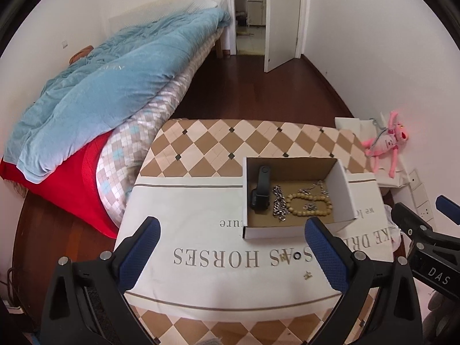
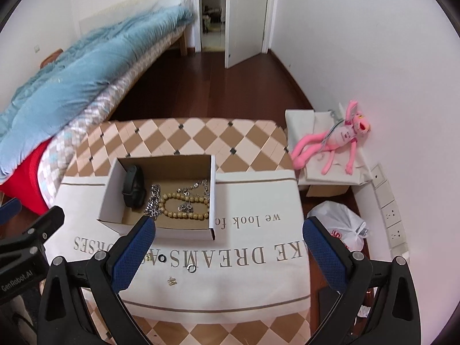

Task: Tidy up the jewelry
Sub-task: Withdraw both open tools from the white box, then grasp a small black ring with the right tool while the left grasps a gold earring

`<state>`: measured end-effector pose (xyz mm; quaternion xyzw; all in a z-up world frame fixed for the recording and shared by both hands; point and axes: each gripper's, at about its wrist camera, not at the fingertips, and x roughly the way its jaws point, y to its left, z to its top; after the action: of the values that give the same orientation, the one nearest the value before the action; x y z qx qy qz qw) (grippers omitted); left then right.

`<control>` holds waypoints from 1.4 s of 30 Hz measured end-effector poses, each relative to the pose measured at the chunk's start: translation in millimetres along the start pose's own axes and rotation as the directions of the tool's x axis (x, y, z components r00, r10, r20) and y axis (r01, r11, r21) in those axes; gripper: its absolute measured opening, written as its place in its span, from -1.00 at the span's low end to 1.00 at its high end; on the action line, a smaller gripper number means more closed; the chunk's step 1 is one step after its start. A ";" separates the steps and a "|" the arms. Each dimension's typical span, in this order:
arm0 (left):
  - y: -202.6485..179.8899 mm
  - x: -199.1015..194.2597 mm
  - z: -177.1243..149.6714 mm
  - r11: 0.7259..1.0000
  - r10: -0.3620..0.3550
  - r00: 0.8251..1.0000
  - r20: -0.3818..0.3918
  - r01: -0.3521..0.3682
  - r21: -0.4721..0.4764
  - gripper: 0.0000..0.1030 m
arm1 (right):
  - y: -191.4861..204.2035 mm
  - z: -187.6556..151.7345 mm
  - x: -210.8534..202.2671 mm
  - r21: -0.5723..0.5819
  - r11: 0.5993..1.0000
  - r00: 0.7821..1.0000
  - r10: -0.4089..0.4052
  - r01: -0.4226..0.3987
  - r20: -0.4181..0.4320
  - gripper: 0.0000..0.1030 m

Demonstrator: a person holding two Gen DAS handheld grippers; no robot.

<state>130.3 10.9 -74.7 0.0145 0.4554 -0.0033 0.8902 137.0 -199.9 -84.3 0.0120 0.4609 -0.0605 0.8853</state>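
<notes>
On the table, box: a white cardboard box point(image 1: 296, 224) with a brown inside stands open-topped on a cream cloth point(image 1: 201, 230) printed with grey lettering.
Box contents: a black smartwatch point(image 1: 261, 191) lies along the left side; beside it a silver chain point(image 1: 279, 204); to the right a loop of tan wooden beads point(image 1: 309, 204), with a thinner silver necklace point(image 1: 317, 187) partly inside and behind the loop.
Loose jewelry: on the cloth in front of the box lie a small black ring point(image 2: 162, 258), a pale silver ring point(image 2: 191, 268) and a small gold piece point(image 2: 172, 281), each apart from the others.
Left gripper point(image 1: 231, 247): jaws spread wide, holding nothing, hovering over the cloth short of the box.
Right gripper point(image 2: 228, 248): jaws also wide and empty; the loose rings lie between its fingers in its own view.
Surroundings: a checked tablecloth point(image 1: 218, 141) under the cream cloth; a bed with a blue duvet point(image 1: 109, 92) to the left; a pink plush toy point(image 2: 336, 141) by the wall on the right; a white plastic bag point(image 2: 342, 227) on the floor below it.
View differences: only the right wrist view shows the silver ring and the bag; in the left wrist view the left gripper's right finger hides that part of the cloth.
</notes>
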 end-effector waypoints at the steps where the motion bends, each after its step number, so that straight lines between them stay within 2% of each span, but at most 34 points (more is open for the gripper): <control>1: -0.8 -4.7 -1.1 1.000 -0.005 1.000 0.005 0.005 0.001 1.00 | -0.6 -0.7 -6.5 0.001 1.000 1.000 0.000 0.000 0.010 1.00; 5: -2.7 -21.7 -4.5 1.000 -0.009 1.000 0.022 0.009 0.006 1.00 | -2.9 -4.1 -29.4 0.013 1.000 0.999 0.002 -0.002 0.045 1.00; 11: -7.7 -35.0 -10.2 1.000 0.024 0.999 0.032 -0.025 0.019 1.00 | -8.8 -12.3 -56.1 0.034 0.999 0.997 0.024 -0.026 0.070 1.00; 14: -9.6 -25.1 -16.9 0.999 0.025 1.000 0.010 -0.025 0.023 1.00 | -12.9 -19.6 -51.1 0.049 0.998 0.999 0.031 -0.033 0.038 1.00; 18: -6.9 15.0 -33.0 0.999 0.035 0.996 -0.084 -0.033 0.020 1.00 | -17.5 -37.3 -16.2 0.064 0.997 0.998 0.048 -0.045 -0.050 0.99; 20: -6.2 39.0 -44.3 0.998 0.052 0.989 -0.142 -0.049 0.025 1.00 | -18.0 -48.4 11.0 0.080 0.994 0.991 0.089 -0.081 -0.104 0.81; 22: -3.7 67.9 -56.9 0.997 0.072 0.975 -0.211 -0.069 0.024 1.00 | -15.7 -58.7 39.4 0.091 0.990 0.980 0.125 -0.112 -0.154 0.43; 25: 0.2 95.6 -71.2 0.996 0.084 0.956 -0.281 -0.082 0.021 1.00 | -7.8 -73.6 80.0 0.111 0.981 0.961 0.177 -0.156 -0.212 0.18; 28: 5.1 113.4 -81.4 0.996 0.088 0.942 -0.324 -0.089 0.013 0.99 | 3.2 -84.7 107.2 0.112 0.977 0.950 0.201 -0.179 -0.237 0.09; 31: 6.8 120.7 -85.8 0.996 0.092 0.937 -0.338 -0.091 0.018 0.99 | 15.5 -92.8 122.7 0.089 0.979 0.949 0.200 -0.184 -0.245 0.06; 35: 7.2 126.4 -88.2 0.996 0.091 0.933 -0.349 -0.089 0.022 0.99 | 32.0 -98.9 137.8 0.048 0.983 0.946 0.185 -0.179 -0.266 -0.14; 38: 4.4 126.7 -88.1 0.996 0.089 0.934 -0.347 -0.084 0.028 0.99 | 39.3 -99.4 137.0 0.001 0.988 0.959 0.149 -0.154 -0.240 -0.42; 39: 2.1 126.5 -87.7 0.996 0.089 0.934 -0.346 -0.083 0.032 0.99 | 40.2 -99.0 137.0 -0.003 0.989 0.960 0.146 -0.151 -0.238 -0.71; 42: -5.3 125.6 -87.5 0.996 0.087 0.936 -0.342 -0.075 0.048 0.99 | 44.6 -100.7 136.5 -0.034 0.989 0.965 0.133 -0.144 -0.225 -0.75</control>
<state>132.7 9.1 -227.8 0.0488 0.6028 0.0284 0.7959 137.7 -161.0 -255.3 0.0287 0.5561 0.0149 0.8305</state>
